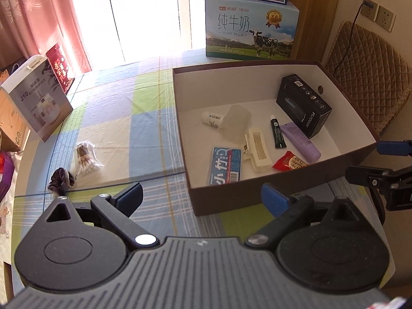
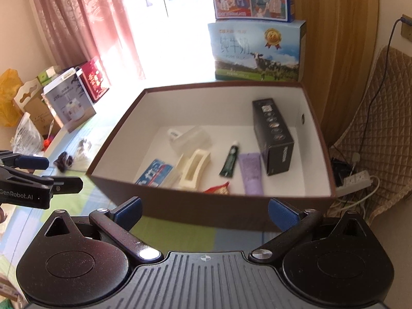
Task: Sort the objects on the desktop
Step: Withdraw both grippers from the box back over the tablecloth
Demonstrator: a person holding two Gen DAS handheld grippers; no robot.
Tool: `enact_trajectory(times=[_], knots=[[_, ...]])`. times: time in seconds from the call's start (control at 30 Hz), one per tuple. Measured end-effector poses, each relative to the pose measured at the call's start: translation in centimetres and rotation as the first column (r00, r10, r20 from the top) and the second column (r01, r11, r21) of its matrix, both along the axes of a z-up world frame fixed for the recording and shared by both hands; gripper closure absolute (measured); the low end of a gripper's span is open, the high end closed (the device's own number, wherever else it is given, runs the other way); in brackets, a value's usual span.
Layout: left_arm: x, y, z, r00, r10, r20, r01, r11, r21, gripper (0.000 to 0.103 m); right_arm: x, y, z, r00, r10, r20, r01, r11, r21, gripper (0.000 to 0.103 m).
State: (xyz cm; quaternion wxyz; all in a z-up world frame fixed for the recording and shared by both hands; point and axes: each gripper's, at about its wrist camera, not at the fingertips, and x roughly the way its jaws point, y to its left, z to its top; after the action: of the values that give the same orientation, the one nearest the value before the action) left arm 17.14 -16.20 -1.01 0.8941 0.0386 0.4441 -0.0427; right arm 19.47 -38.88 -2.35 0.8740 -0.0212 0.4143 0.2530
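A brown box (image 1: 257, 203) with a white inside sits on the checked tablecloth. In it lie a black carton (image 1: 303, 105), a purple tube (image 1: 300, 141), a green tube (image 1: 276, 134), a cream clip (image 1: 257, 149), a blue tissue pack (image 1: 225, 164), a red sachet (image 1: 289, 161) and a white bottle (image 1: 212, 119). Left of the box lie a pack of cotton swabs (image 1: 85, 159) and a dark hair tie (image 1: 60, 179). My left gripper (image 1: 202, 200) is open and empty before the box's near wall. My right gripper (image 2: 204, 212) is open and empty too, in front of the box (image 2: 206, 206).
Milk cartons (image 1: 251, 29) are stacked behind the box. A white appliance carton (image 1: 38, 97) and a red box (image 1: 60, 67) stand at the table's left. A quilted chair (image 1: 368, 72) and wall sockets (image 1: 377, 13) are at the right. The right gripper's fingers (image 1: 373, 175) show at the right edge.
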Motion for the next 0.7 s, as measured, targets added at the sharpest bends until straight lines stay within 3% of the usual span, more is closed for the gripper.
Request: enact_trajectory(times=[0.7], knots=[[-6.0,5.2,-2.3,0.992,0.059,-0.109,-0.058,0.998,0.01,0.006,-5.6,8.2,-3.0,0.977,0.171,-0.125,-0.178,0.983,-0.046,0.002]])
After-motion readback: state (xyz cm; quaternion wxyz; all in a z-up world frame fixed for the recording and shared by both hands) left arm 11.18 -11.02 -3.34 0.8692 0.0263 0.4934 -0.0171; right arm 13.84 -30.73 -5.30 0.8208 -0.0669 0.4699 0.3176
